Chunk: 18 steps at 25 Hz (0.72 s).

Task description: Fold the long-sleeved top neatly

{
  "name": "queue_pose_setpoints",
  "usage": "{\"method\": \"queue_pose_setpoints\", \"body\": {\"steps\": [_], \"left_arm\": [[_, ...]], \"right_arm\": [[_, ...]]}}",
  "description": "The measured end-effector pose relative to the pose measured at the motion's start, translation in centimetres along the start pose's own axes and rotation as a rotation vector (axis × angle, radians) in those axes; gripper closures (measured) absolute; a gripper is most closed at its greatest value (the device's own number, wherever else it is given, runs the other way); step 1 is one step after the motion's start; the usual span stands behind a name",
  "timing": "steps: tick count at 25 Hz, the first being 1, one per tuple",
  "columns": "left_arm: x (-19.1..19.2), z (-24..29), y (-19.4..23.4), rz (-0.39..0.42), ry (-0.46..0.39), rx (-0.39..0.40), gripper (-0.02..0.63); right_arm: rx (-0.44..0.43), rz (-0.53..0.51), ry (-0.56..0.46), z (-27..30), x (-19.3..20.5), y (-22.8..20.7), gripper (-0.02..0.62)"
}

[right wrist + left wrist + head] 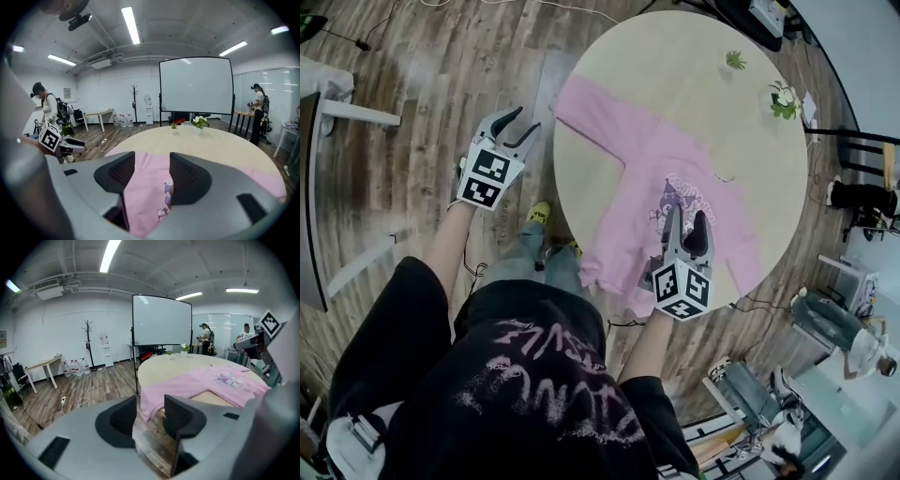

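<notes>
A pink long-sleeved top (pixel 656 178) with a purple chest print lies spread on the round wooden table (pixel 703 84). One sleeve (pixel 586 108) reaches to the table's left edge, and the hem hangs over the near edge. My left gripper (pixel 525 120) hovers open over the floor just left of that sleeve's cuff, with nothing between its fingers. In the left gripper view the top (pixel 197 385) lies beyond the open gripper (pixel 150 411). My right gripper (pixel 687 214) stands open above the chest print. In its own view the gripper (pixel 152 171) frames pink fabric (pixel 140 197) below.
Two small potted plants (pixel 785 100) (pixel 735 60) stand at the table's far side. A whiteboard (pixel 161 326) on a stand sits beyond the table. A black chair (pixel 862 150) and equipment crowd the right. Other people work in the background. Wooden floor (pixel 441 75) lies left.
</notes>
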State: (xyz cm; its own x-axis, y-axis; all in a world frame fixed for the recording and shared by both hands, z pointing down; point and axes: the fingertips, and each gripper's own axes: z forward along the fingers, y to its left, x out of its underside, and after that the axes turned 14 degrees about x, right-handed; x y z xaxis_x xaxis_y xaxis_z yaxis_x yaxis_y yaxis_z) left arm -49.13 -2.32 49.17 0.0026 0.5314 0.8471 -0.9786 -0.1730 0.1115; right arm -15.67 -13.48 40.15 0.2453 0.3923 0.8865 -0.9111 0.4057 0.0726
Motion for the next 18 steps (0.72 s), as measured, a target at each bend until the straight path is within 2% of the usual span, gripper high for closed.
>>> {"method": "queue_pose_setpoints", "body": {"steps": [10, 18], "left_arm": [[6.9, 6.5, 2.0, -0.028, 0.059, 0.031, 0.423], [11.5, 12.3, 4.1, -0.048, 0.113, 0.066, 0.422]], "right_arm": [[-0.02, -0.069, 0.058, 3.7, 2.4, 2.6, 0.359], [-0.004, -0.08, 0.113, 6.0, 4.8, 2.9, 0.359]]}}
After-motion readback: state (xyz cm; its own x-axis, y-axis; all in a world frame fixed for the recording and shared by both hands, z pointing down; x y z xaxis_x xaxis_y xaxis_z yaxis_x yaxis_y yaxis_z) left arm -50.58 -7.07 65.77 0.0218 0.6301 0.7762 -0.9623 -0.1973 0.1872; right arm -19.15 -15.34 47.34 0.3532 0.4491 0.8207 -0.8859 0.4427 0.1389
